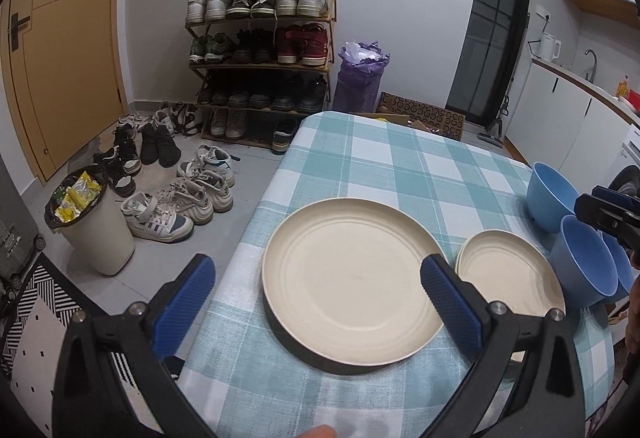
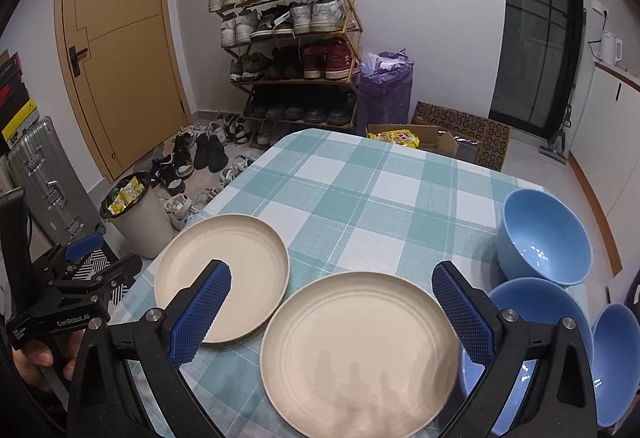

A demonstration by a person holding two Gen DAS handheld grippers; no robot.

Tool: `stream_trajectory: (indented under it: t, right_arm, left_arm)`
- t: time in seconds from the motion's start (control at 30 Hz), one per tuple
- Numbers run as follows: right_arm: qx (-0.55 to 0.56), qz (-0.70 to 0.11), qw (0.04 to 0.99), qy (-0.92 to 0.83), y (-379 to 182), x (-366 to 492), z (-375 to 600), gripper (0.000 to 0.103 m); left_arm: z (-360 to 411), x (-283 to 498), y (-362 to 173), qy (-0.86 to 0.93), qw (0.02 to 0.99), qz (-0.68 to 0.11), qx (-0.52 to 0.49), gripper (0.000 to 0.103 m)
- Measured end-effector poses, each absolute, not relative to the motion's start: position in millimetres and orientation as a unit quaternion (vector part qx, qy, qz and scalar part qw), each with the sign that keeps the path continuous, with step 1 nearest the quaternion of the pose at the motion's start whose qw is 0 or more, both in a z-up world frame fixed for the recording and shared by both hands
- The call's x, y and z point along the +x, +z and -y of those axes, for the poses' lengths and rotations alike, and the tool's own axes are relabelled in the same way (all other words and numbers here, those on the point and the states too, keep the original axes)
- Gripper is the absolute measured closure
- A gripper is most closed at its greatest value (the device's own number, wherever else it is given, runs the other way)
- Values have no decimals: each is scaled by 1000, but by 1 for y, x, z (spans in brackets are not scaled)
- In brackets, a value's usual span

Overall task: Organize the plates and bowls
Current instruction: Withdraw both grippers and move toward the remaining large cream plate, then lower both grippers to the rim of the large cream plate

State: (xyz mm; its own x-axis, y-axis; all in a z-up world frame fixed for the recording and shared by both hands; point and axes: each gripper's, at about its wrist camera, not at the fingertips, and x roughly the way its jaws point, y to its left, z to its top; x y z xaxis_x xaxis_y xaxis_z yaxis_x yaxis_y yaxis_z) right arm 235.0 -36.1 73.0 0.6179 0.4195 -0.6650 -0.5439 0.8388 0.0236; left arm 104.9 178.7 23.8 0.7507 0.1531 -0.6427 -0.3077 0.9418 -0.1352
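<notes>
Two cream plates lie on the checked tablecloth [image 1: 384, 166]. The left plate [image 1: 352, 278] [image 2: 222, 274] sits in front of my open, empty left gripper [image 1: 316, 298]. The right plate [image 1: 510, 274] [image 2: 360, 350] lies between the open fingers of my right gripper [image 2: 332, 312], which is empty and held above it. Three blue bowls stand at the table's right side: a far one [image 2: 546, 238] [image 1: 550, 194], a middle one [image 2: 532, 314] [image 1: 586, 258], and a near one [image 2: 616, 358]. My left gripper also shows in the right wrist view [image 2: 80, 270], off the table's left edge.
Off the table's left edge stand a bin [image 1: 92, 234] with yellow wrappers and several shoes on the floor [image 1: 192, 190]. A shoe rack [image 1: 260, 38], a purple bag [image 1: 360, 78] and a cardboard box [image 2: 460, 142] stand beyond the far edge. A kitchen counter [image 1: 580, 78] runs along the right.
</notes>
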Motion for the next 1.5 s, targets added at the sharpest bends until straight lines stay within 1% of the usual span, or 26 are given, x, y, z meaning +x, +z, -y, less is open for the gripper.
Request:
stream_trajectory:
  t: [0.27, 1.5]
  right_arm:
    - [-100, -363, 882, 283, 53, 246, 10, 1]
    - [-166, -444, 825, 306, -47, 297, -63, 1]
  left_arm:
    - [-194, 107, 11, 136, 921, -344, -126, 0]
    - [-209, 147, -56, 153, 881, -425, -143, 0]
